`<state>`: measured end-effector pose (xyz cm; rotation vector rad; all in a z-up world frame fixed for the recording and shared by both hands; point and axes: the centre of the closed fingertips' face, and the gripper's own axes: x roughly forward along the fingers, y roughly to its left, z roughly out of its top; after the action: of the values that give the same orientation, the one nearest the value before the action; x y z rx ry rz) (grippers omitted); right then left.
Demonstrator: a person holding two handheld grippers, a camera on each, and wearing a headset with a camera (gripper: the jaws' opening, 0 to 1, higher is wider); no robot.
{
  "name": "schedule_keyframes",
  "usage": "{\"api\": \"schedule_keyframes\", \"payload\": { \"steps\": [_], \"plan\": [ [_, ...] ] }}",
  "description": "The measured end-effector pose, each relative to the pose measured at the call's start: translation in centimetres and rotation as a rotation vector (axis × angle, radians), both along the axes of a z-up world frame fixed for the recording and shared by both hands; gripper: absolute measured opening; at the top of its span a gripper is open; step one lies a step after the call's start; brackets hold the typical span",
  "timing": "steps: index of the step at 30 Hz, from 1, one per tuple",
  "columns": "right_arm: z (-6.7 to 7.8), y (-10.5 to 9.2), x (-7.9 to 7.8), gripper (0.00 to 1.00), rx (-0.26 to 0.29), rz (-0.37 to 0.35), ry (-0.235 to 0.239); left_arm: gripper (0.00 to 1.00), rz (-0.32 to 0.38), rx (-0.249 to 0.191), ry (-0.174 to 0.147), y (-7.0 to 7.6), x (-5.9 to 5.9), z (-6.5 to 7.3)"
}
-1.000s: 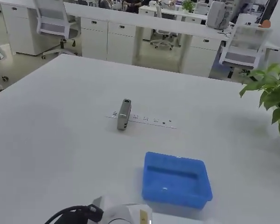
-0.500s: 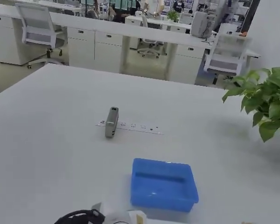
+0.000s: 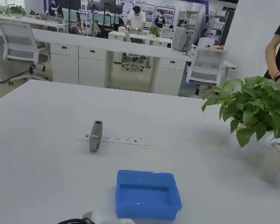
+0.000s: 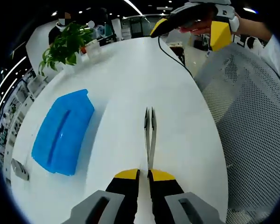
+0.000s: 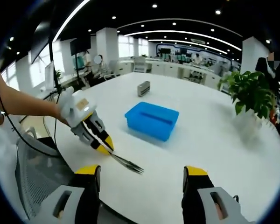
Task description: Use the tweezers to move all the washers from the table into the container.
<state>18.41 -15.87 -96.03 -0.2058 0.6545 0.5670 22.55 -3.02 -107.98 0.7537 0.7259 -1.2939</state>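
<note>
I am reading no text, number or brand anywhere here. I am looking at tiny dark marks along the strip [image 3: 117, 139] set in the table [image 3: 37, 177], posters [image 3: 154, 8] on the far wall and a pale sticker [image 5: 82, 103] on the left gripper [image 5: 105, 145], all too small or blurred.

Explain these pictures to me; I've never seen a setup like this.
No robot here: a person holds a hand tool with a two-jaw claw in each hand and wears a camera headset. The wide picture is from the headset, looking down at a white table with a blue container, a small grey box and a potted plant. The two round pictures come from cameras riding on the tools. The left claw is shut on tweezers. The right claw is open, holding nothing.
</note>
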Motion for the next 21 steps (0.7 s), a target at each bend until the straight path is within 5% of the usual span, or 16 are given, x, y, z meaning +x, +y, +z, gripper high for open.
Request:
{"api": "schedule_keyframes", "payload": {
  "steps": [3, 5, 11, 16, 21],
  "plan": [
    [0.0, -1.0, -0.3, 0.76, 0.011, -0.036, -0.01, 0.11, 0.06, -0.017, 0.002, 0.2, 0.5, 0.1],
    [0.1, -1.4, -0.3, 0.79, 0.026, -0.057, -0.026, 0.16, 0.133, -0.034, 0.045, 0.4, 0.6, 0.0],
    [0.2, -1.0, 0.1, 0.94, 0.092, -0.092, -0.026, 0.25, 0.294, -0.1, 0.051, 2.6, 1.5, 0.6],
    [0.3, -1.3, 0.2, 0.99, 0.117, -0.126, -0.046, 0.38, 0.493, -0.227, 0.062, 5.0, 1.3, 2.9],
    [-0.1, -1.5, -0.3, 0.99, 0.118, -0.131, -0.035, 0.5, 0.668, -0.325, 0.047, 8.0, -0.2, 6.7]
  ]
}}
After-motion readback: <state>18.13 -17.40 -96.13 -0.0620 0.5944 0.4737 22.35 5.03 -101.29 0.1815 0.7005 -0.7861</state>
